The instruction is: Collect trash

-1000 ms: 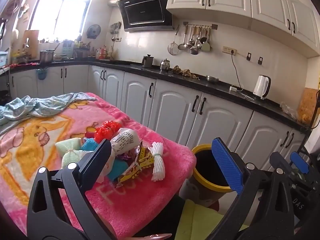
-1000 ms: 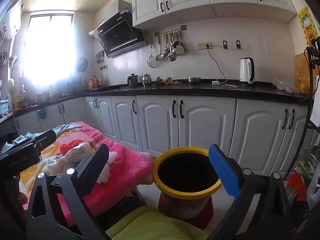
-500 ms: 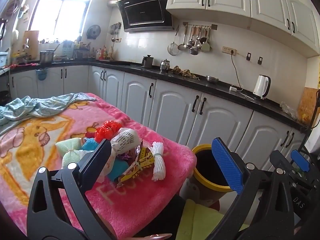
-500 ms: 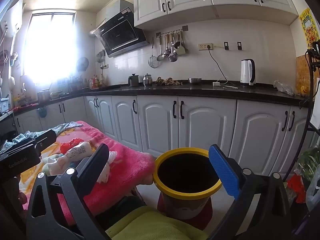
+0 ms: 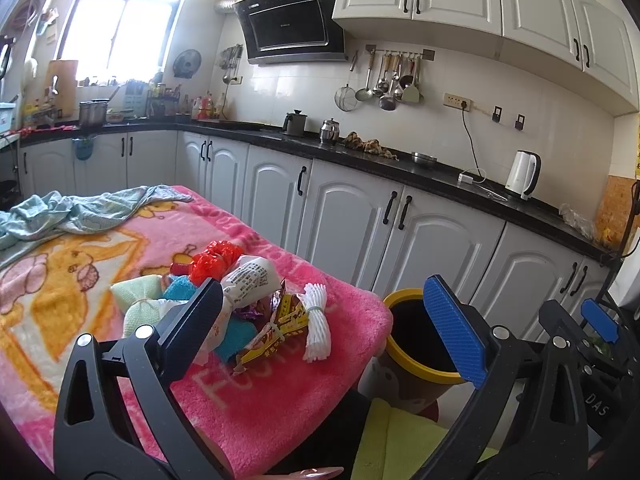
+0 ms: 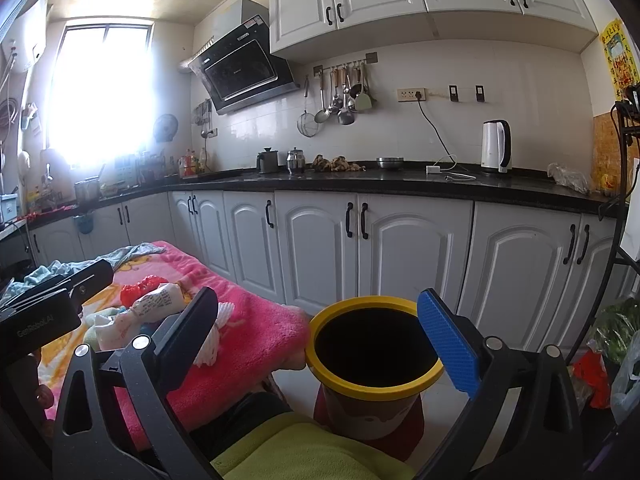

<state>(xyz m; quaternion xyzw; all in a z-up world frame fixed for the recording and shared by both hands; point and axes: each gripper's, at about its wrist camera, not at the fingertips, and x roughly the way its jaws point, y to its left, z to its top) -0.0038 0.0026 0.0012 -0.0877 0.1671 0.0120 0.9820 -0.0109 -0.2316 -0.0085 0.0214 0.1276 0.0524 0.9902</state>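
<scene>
A pile of trash lies on the pink blanket (image 5: 256,400): a white printed bag (image 5: 252,276), a red plastic wrapper (image 5: 214,256), a yellow snack wrapper (image 5: 280,330), a white cord bundle (image 5: 316,320) and green and blue cloths. A yellow-rimmed bin (image 5: 416,344) stands on the floor right of the blanket; it also shows in the right wrist view (image 6: 376,352). My left gripper (image 5: 324,328) is open and empty, held short of the pile. My right gripper (image 6: 320,340) is open and empty, in front of the bin. The pile shows in the right wrist view (image 6: 160,304).
White kitchen cabinets (image 5: 348,216) with a black counter run behind the blanket and bin. A light blue cloth (image 5: 80,212) lies at the blanket's far end. A yellow-green cloth (image 6: 304,452) lies low in the foreground. Bags (image 6: 616,344) sit on the floor at right.
</scene>
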